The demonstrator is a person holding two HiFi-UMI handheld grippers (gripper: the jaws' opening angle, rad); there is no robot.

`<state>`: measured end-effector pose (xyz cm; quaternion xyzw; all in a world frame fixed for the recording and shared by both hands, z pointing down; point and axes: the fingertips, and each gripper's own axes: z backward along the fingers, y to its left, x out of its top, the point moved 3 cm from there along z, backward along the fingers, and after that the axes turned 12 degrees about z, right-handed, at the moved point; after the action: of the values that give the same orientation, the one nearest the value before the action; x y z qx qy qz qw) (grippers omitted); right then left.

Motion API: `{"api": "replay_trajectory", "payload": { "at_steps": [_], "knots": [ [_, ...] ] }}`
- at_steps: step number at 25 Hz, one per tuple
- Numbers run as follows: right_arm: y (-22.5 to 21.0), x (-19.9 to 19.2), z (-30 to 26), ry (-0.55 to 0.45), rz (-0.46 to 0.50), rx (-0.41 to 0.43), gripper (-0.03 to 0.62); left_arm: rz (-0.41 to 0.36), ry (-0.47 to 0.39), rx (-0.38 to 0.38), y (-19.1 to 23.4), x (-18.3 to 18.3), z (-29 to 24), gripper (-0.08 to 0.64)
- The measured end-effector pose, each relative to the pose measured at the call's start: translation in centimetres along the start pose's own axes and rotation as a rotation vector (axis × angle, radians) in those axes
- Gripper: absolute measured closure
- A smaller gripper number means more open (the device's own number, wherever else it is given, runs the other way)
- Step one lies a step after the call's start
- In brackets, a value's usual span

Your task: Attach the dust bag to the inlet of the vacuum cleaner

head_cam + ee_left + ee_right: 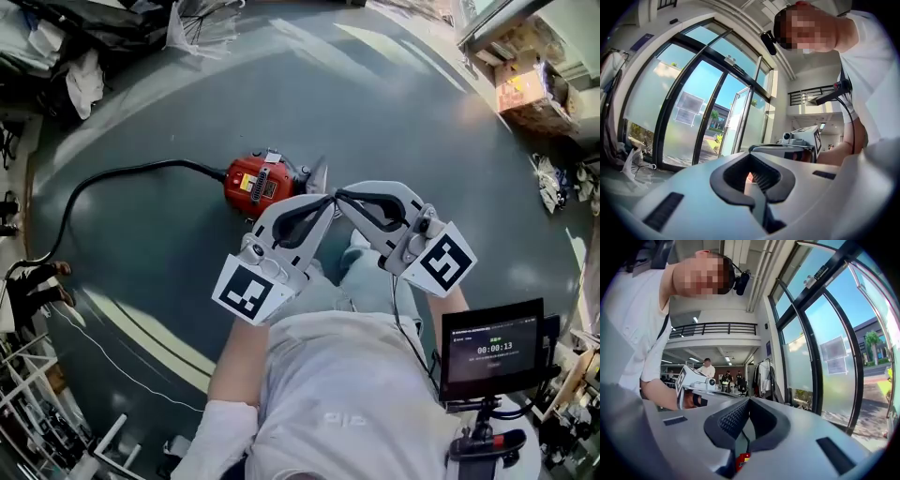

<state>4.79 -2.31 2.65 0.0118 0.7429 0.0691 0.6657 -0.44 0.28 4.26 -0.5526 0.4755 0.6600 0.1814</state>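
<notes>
The red vacuum cleaner (pixel 255 184) lies on the grey floor below me, and a pale grey piece (pixel 315 174) sticks out on its right side; I cannot tell whether that is the dust bag. Both grippers are raised high and close to the head camera, pointing level. The left gripper (pixel 326 202) and the right gripper (pixel 343 198) meet tip to tip, both shut with nothing in them. In the left gripper view the left gripper (pixel 751 158) has closed jaws, with the right gripper's marker cube (pixel 817 138) beyond. In the right gripper view the right gripper (pixel 748 401) is likewise shut.
A black hose (pixel 94 184) curves left from the vacuum. Bags and clutter (pixel 84 56) line the far left, boxes (pixel 530 94) the far right. A small monitor (pixel 492 347) hangs at my right hip. Tall glass doors (pixel 693 108) fill both gripper views; people stand at desks (pixel 708 369) behind.
</notes>
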Motion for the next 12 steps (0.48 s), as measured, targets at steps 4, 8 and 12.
{"api": "replay_trajectory", "payload": {
  "at_steps": [4,8,12],
  "knots": [
    [2.1,4.0,1.8,0.018,-0.030,-0.074,0.583,-0.003,0.080,-0.055,-3.7,2.4,1.5,0.555],
    [5.1,8.4,3.7,-0.022,0.015,-0.203,0.583,0.000,0.110,-0.169,-7.5,4.8,3.9,0.555],
    [6.3,10.4,8.1,-0.124,-0.072,-0.335,0.583,0.028,0.049,-0.195,-11.2,6.0,4.7,0.555]
  ]
}}
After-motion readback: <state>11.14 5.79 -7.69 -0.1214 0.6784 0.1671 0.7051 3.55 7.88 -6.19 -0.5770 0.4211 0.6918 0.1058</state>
